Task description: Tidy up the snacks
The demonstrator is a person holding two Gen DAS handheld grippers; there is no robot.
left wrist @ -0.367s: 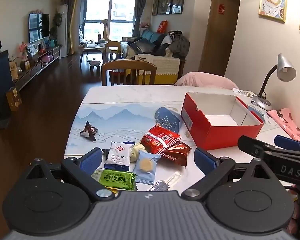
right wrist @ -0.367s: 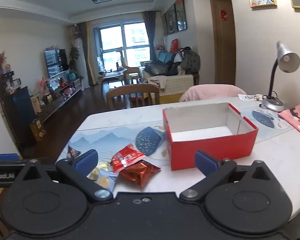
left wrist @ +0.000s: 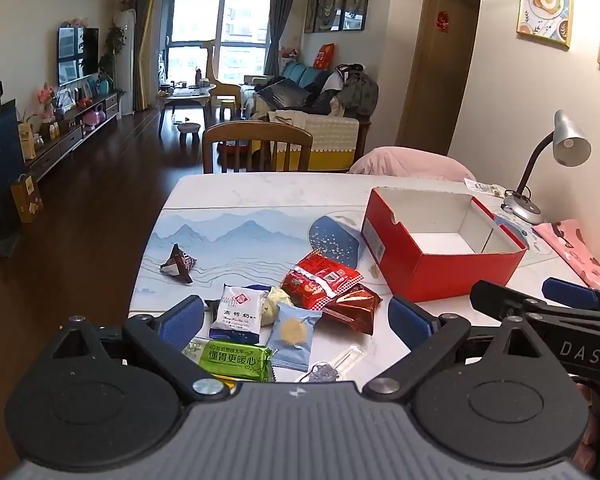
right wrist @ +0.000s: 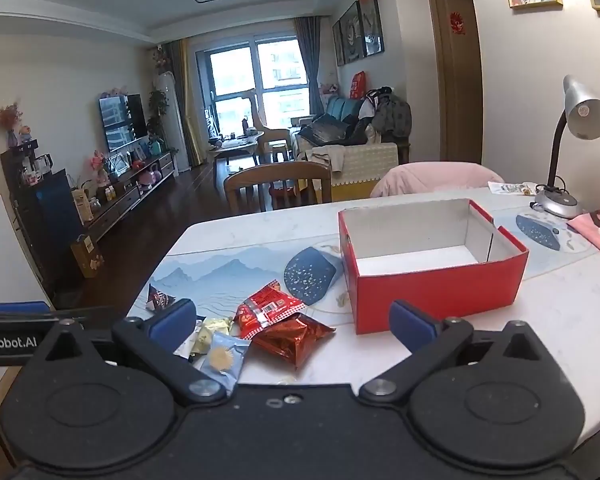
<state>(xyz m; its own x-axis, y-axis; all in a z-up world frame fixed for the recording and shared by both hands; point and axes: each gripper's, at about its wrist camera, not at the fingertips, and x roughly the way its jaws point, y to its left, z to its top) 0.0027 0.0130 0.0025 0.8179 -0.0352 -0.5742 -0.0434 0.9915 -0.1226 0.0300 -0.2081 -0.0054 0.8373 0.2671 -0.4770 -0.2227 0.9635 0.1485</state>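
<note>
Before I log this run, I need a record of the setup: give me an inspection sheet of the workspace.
Surface: white table with a blue mat.
Job's things: red box, open, nothing seen inside; snack packets heaped on the mat left of it; one dark packet apart.
Clutter: lamp, pink cloth.
Grippers: left gripper and right gripper, jaws open, holding nothing.
Cables: nothing seen.
Surroundings: wooden chair, living room beyond.

Both held level and side by side, left gripper (left wrist: pixel 296 318) and right gripper (right wrist: pixel 294 322) with fingers spread wide, gripping nothing.
</note>
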